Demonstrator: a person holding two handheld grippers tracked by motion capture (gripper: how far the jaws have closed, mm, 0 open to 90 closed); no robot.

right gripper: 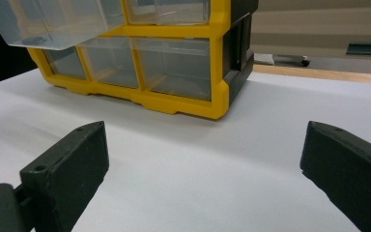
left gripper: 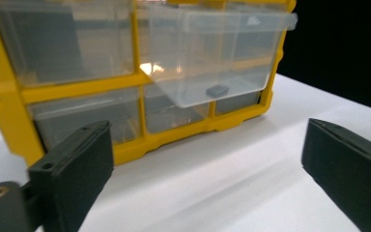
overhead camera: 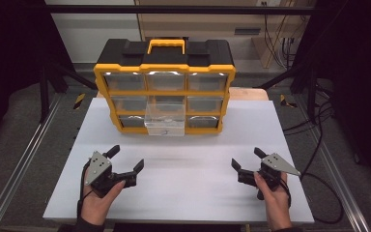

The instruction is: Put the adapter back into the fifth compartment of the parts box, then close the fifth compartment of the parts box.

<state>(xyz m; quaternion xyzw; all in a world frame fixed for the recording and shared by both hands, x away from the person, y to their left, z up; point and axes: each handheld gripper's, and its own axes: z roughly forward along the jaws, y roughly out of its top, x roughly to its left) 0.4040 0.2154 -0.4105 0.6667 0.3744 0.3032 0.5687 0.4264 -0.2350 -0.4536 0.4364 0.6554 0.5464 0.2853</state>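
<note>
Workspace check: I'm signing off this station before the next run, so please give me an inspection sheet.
Surface: white table top, bare around the grippers.
Job's things: yellow-and-black drawer organiser; its middle clear drawer is pulled out, a small dark piece inside.
Clutter: nothing seen.
Grippers: left gripper and right gripper open, holding nothing.
Cables: black cable trails off the table's right.
Surroundings: metal rails, dark frame.

One yellow-black organizer (overhead camera: 164, 87), 12 o'clock; nine clear drawers, one pulled out (overhead camera: 164, 118); one small dark part (left gripper: 217, 90) inside; two grippers.
</note>
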